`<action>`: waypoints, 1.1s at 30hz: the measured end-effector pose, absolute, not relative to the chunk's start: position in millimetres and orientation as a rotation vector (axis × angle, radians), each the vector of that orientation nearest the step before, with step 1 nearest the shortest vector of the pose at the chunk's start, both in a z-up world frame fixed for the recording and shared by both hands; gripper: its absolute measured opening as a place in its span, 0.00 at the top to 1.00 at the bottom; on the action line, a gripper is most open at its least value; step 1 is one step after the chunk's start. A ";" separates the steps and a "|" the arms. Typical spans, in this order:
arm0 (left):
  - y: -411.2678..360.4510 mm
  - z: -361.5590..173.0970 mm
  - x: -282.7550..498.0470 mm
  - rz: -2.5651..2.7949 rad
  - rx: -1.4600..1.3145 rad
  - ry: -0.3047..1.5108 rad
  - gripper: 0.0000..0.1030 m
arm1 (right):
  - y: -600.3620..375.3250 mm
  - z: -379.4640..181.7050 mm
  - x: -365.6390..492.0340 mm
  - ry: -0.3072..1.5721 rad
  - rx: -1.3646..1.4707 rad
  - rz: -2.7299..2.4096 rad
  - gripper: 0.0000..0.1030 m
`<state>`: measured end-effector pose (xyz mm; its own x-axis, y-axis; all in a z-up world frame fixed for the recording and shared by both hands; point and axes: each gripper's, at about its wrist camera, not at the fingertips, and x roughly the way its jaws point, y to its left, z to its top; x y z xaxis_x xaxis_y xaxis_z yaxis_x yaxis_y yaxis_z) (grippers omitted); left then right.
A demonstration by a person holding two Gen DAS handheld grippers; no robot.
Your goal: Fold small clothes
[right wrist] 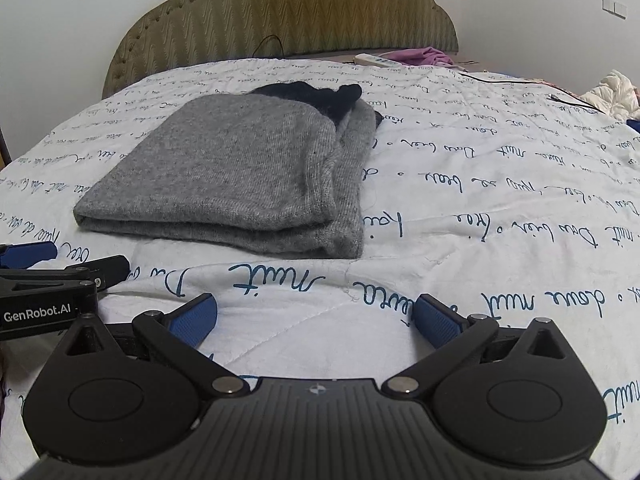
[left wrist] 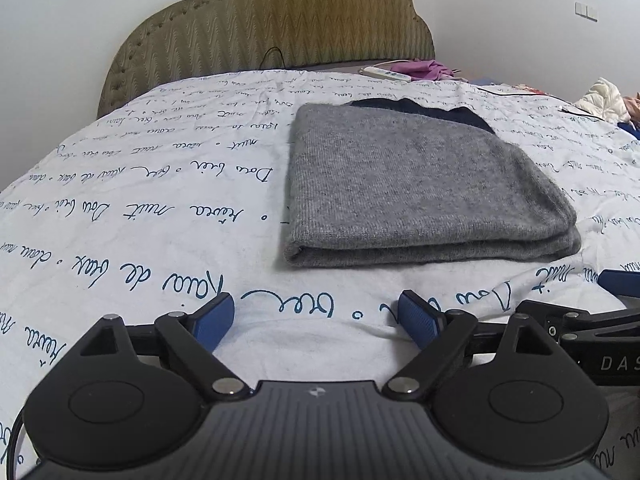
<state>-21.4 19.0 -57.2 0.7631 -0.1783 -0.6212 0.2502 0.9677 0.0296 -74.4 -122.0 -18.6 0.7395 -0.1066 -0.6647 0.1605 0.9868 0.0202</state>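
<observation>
A grey knitted garment lies folded into a thick rectangle on the bed, with a dark blue part showing at its far end. The right wrist view shows the same grey garment ahead and to the left. My left gripper stands open just short of its near fold, blue pads apart over bare sheet. My right gripper is open wide too, nothing between its fingers, beside the left one. Each gripper shows at the edge of the other's view.
The bed sheet is white with blue handwriting print. A padded olive headboard stands behind. At the far edge lie a white power strip, a purple cloth, a black cable and a white bundle.
</observation>
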 end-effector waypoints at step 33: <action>21.1 -57.4 -23.6 -0.222 0.110 0.670 0.05 | -120.7 -17.2 -83.1 0.722 0.088 -0.124 0.00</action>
<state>-23.6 21.1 -57.4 0.7615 -0.1683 -0.6259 0.2391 0.9705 0.0299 -83.1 -120.7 -17.2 0.7439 -0.0828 -0.6631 0.1431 0.9890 0.0371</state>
